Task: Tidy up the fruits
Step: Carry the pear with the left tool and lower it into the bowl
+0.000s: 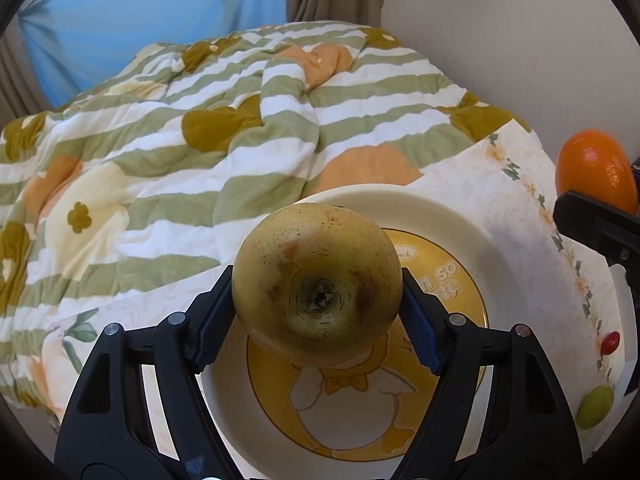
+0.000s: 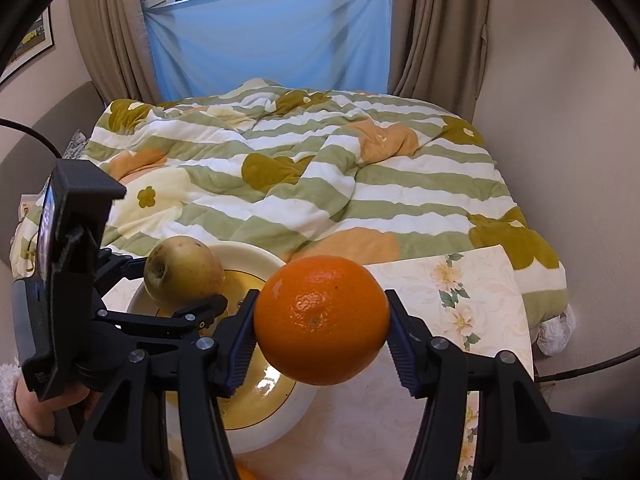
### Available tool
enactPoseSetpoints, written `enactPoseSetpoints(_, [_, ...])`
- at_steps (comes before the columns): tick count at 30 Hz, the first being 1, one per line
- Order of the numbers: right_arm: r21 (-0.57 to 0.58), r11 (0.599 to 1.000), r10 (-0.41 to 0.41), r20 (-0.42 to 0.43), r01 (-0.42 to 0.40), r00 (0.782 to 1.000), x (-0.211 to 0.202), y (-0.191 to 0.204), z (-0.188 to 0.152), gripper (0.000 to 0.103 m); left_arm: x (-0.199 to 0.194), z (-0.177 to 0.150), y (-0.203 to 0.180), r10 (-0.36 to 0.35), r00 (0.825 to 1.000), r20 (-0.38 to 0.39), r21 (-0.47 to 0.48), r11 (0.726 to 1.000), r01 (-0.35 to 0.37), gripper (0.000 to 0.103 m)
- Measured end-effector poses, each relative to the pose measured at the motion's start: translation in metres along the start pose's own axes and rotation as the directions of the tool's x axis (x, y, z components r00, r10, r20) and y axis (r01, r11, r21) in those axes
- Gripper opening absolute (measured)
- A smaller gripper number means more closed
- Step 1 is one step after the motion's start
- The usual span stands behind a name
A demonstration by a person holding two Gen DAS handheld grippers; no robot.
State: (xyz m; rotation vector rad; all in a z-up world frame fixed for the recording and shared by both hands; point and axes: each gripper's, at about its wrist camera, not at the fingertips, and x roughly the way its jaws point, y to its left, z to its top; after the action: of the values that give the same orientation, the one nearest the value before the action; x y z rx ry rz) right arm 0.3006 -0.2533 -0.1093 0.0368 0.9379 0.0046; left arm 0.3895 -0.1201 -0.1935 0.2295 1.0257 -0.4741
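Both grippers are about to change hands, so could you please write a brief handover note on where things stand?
Left gripper: shut on the yellow-green pear, held above the duck plate.
Right gripper: shut on the orange, over the plate's right edge.
Also on the floral cloth, right of the plate: a small red fruit and a small green fruit.
Done: pear and orange picked up.
Left: nothing is on the plate yet; probably set both down there, then fetch the two small fruits.
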Motion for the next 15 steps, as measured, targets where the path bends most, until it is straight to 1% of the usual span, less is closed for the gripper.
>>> enactPoseSetpoints(4, [-0.002, 1.000, -0.005, -0.002, 0.005, 1.000, -0.001, -0.001, 0.000, 0.055, 0.002, -0.001, 0.000, -0.004, 1.000, -0.003, 0.007, 1.000, 0.004, 0.084])
enactPoseSetpoints(5, [0.000, 1.000, -0.007, 0.000, 0.007, 1.000, -0.003, 0.000, -0.001, 0.055, 0.001, -0.001, -0.002, 0.002, 1.000, 0.006, 0.017, 1.000, -0.002, 0.095])
enactPoseSetpoints(6, [0.004, 1.000, -0.008, 0.002, 0.008, 1.000, -0.004, -0.001, -0.001, 0.055, -0.003, -0.001, -0.003, 0.002, 1.000, 0.023, 0.025, 1.000, -0.002, 0.103])
enactPoseSetpoints(8, [0.012, 1.000, -0.012, 0.006, 0.012, 1.000, -0.007, -0.004, 0.000, 0.055, -0.013, 0.000, -0.002, -0.017, 0.998, 0.061, 0.018, 1.000, 0.016, 0.103])
enactPoseSetpoints(9, [0.014, 1.000, -0.013, 0.008, 0.013, 1.000, -0.008, -0.005, 0.000, 0.055, -0.016, 0.001, 0.000, -0.027, 0.998, 0.064, 0.016, 1.000, 0.026, 0.103])
enactPoseSetpoints(12, [0.016, 1.000, -0.016, 0.014, 0.016, 1.000, -0.013, -0.007, -0.001, 0.055, -0.023, 0.002, 0.005, -0.017, 0.998, 0.062, 0.007, 1.000, 0.017, 0.103])
enactPoseSetpoints(15, [0.010, 1.000, -0.012, 0.017, 0.012, 1.000, -0.015, -0.005, -0.001, 0.055, -0.034, -0.002, 0.013, -0.017, 0.998, 0.066, -0.022, 1.000, 0.019, 0.103])
